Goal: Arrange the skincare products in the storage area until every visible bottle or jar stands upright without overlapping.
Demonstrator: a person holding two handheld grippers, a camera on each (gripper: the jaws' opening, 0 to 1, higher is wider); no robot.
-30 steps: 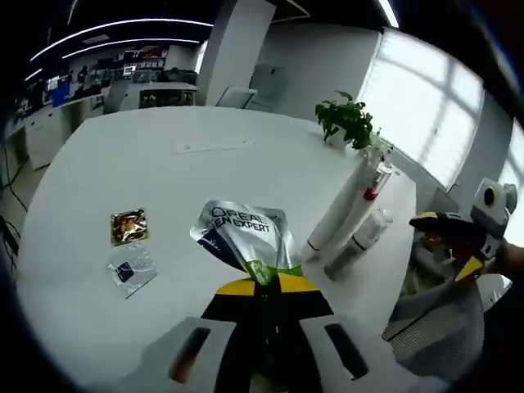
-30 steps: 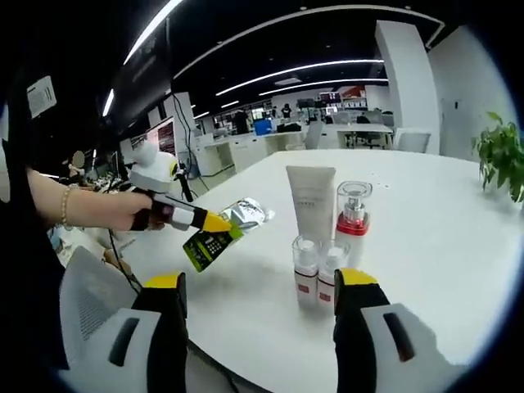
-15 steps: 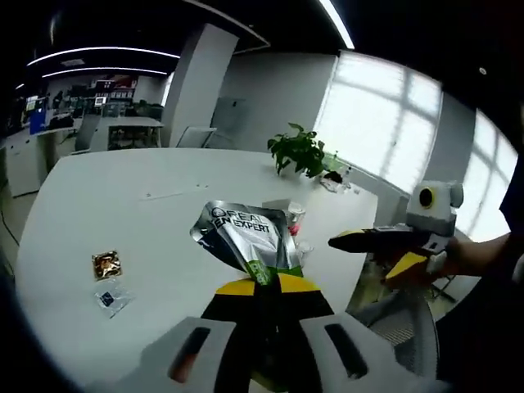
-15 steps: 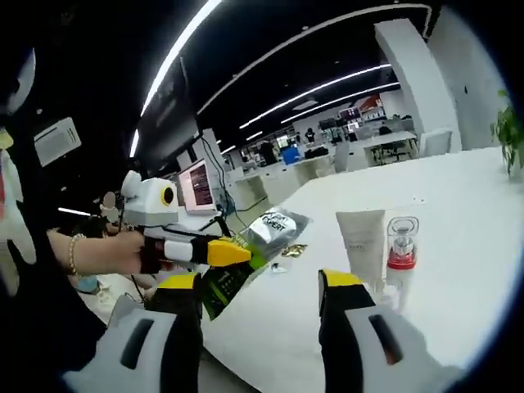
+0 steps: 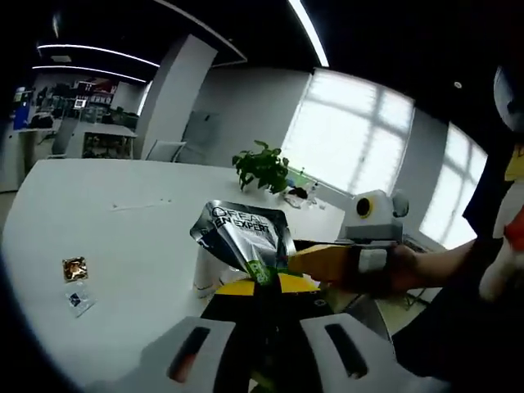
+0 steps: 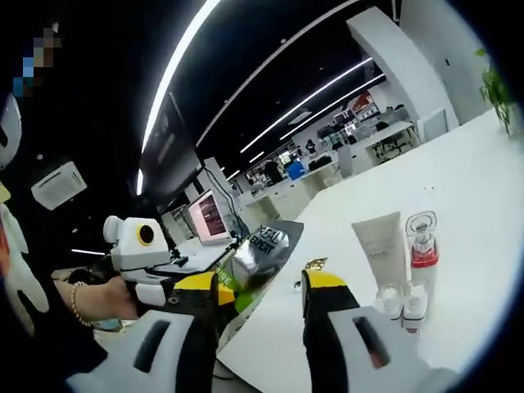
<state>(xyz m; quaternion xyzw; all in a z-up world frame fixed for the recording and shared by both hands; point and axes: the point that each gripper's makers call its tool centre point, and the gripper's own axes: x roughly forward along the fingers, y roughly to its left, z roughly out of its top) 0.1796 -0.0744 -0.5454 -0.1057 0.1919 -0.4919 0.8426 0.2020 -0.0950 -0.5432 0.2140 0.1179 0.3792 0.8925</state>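
left gripper view: toward windows | right gripper view: toward office | shared: silver pouch (image 5: 243, 236), white table (image 6: 458, 188)

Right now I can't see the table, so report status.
Left gripper shut on silver foil sachet, held above white table. Right gripper open beside it. White tube and red-collared pump bottle upright.

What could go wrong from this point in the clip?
The left gripper pinches the silver pouch only by its lower edge, so the pouch may slip or flop during a handover. The open right gripper is close beside it, so the jaws might collide. The white tube, pump bottle and small bottles stand packed together; setting the pouch nearby might topple them.
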